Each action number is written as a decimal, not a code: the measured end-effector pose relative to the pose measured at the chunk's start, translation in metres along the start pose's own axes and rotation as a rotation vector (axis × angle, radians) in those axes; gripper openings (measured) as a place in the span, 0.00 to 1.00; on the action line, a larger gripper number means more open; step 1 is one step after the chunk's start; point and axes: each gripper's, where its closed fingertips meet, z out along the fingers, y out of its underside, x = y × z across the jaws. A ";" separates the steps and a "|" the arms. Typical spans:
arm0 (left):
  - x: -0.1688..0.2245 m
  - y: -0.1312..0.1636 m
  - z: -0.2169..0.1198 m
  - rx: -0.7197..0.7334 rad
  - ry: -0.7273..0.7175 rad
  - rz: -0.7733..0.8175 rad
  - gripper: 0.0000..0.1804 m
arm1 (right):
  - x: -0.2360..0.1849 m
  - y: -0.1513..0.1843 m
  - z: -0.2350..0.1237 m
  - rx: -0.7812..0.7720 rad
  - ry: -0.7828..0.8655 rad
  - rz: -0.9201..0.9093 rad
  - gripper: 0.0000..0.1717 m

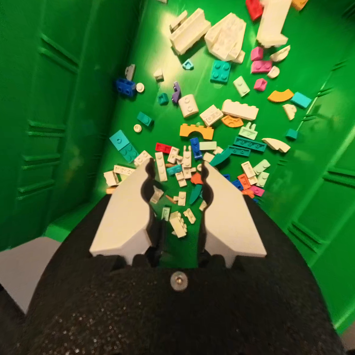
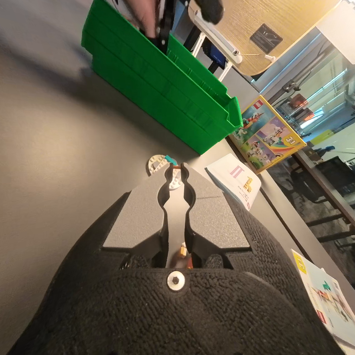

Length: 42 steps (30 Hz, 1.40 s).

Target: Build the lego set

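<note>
Left wrist view: left gripper (image 1: 178, 163) inside green bin (image 1: 57, 115), jaws wide apart, gripping nothing, hovering over loose bricks (image 1: 180, 169) on bin floor. Right wrist view: right gripper (image 2: 175, 166) nearly closed, pinching small orange-brown piece (image 2: 176, 167) w/ teal piece (image 2: 170, 159) beside it, above white round plate (image 2: 156, 161) near bin; booklet (image 2: 235, 178) right of plate.

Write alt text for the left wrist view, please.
An open hand-held gripper hovers inside a green bin, its fingers empty above small white bricks. Bricks in many colours lie scattered beyond.
</note>
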 end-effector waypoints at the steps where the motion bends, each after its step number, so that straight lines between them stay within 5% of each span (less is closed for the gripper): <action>1: -0.003 -0.001 -0.002 0.011 -0.028 0.003 0.27 | 0.001 -0.002 -0.001 0.011 0.006 -0.003 0.03; 5: 0.013 -0.037 -0.067 0.397 -0.129 0.020 0.24 | 0.007 -0.022 -0.009 0.116 0.061 -0.042 0.03; 10: 0.123 -0.047 -0.177 0.955 -0.146 0.317 0.00 | 0.017 -0.048 -0.024 0.235 0.214 -0.198 0.03; 13: 0.212 -0.026 -0.171 0.986 0.105 0.504 0.00 | 0.015 -0.057 -0.028 0.266 0.274 -0.298 0.03; 17: 0.271 -0.010 -0.164 1.055 0.386 0.471 0.00 | 0.006 -0.070 -0.033 0.339 0.277 -0.332 0.03; 26: 0.286 0.003 -0.155 0.907 0.734 0.366 0.15 | -0.008 -0.083 -0.040 0.421 0.213 -0.357 0.04; 42: 0.303 0.049 -0.181 0.471 1.604 0.228 0.03 | -0.044 -0.114 -0.056 0.570 0.023 -0.325 0.03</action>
